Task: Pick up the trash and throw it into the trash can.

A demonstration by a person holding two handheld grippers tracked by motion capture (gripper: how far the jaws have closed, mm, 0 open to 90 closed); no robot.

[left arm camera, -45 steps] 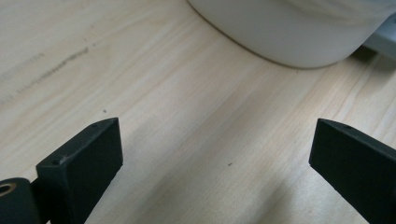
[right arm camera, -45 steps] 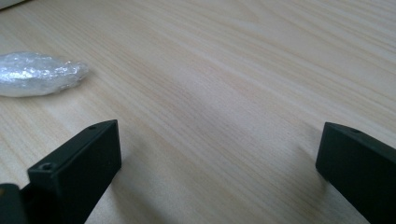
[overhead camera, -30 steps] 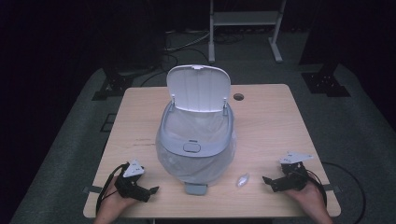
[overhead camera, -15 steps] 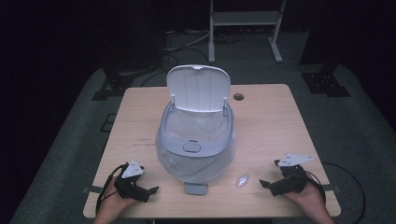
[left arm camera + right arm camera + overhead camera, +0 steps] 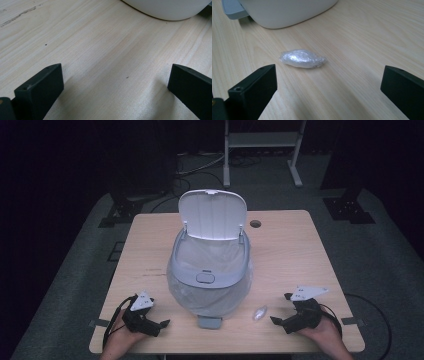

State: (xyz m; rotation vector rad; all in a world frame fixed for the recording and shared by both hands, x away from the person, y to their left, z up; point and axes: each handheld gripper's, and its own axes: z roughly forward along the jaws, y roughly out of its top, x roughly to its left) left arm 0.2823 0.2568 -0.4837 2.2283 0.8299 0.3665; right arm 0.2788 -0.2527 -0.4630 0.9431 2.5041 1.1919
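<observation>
Bin (image 5: 210,270) lid up, liner in. Plastic wad (image 5: 260,313) at bin's 4 o'clock, not grabbed. Right tongs (image 5: 278,321) wide, aimed at it; left tongs (image 5: 161,325) wide, idle on surface (image 5: 290,250).

I see a light wooden table (image 5: 300,250) with a white bin (image 5: 210,285) standing on it, a little nearer the front edge than the back, its lid tipped up at the rear. To the right of the bin, near its grey foot pedal (image 5: 209,321), a small wad of clear plastic (image 5: 260,312) lies flat on the wood, close to the bin but not touching it. Behind the bin and to its right I can make out a round cable hole (image 5: 255,224) in the tabletop. Left of the bin, a thin dark scratch (image 5: 152,271) runs across the grain
</observation>
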